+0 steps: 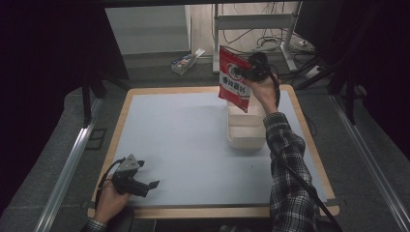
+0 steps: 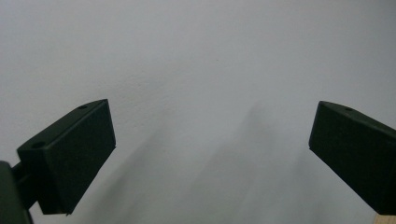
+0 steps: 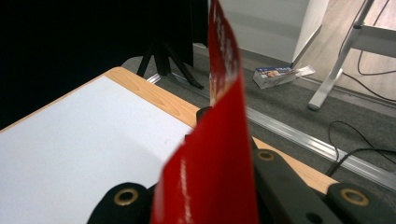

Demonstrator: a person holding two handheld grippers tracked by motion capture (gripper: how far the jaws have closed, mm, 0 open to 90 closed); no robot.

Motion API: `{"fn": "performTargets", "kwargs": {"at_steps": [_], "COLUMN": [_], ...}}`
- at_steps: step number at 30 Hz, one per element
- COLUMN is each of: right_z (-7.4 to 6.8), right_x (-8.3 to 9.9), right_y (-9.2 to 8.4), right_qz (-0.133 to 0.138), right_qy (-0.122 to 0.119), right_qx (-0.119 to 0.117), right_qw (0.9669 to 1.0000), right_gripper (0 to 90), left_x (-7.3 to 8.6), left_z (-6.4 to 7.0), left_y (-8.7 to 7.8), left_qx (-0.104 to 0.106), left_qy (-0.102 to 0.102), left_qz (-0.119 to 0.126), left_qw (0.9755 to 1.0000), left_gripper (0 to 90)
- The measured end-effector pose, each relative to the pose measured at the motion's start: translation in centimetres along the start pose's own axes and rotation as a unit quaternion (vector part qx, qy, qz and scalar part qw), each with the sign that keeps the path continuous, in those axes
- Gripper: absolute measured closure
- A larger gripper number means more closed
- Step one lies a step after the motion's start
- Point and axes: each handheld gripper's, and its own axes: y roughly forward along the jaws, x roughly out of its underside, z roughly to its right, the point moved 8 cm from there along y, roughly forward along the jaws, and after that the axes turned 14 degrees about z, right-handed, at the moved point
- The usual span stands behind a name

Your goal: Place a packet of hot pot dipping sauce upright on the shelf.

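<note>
Left gripper (image 1: 145, 186) near table (image 1: 193, 159) front edge, jaws spread, empty | right gripper (image 1: 244, 73) pinching red packet (image 1: 234, 79) — upright, long axis vertical | white box (image 1: 246, 130) directly beneath packet — right hand nearer

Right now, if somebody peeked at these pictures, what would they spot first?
The bright red packet stands out: the right gripper is shut on it and holds it in the air above the far end of the white box, at the far right of the table. Next comes the left gripper, resting open and empty near the table's front left corner.
</note>
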Motion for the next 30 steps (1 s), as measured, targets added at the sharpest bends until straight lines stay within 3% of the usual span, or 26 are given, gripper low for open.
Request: {"fn": "performTargets", "kwargs": {"at_steps": [18,26,30], "right_z": [3.4,3.7,3.7], "right_x": [0.9,1.4,2.0], "right_y": [-3.7,-4.5,-4.4], "right_qz": [0.001,-0.010,-0.014], "right_qy": [0.014,0.005,0.010], "right_qx": [0.031,0.038,0.038], "right_qw": [0.9994,0.9992,0.9991], "right_gripper": [87.7,87.6,87.6], "left_x": [0.1,0.2,0.4], "left_z": [0.0,0.2,0.3], "left_y": [0.1,0.1,0.3], "left_qx": [0.004,0.008,0.007], "left_qy": [-0.004,-0.011,-0.005], "left_qz": [-0.006,-0.009,-0.022], "left_qw": [1.0000,0.9999,0.9997], "left_gripper": [0.4,0.1,0.1]}}
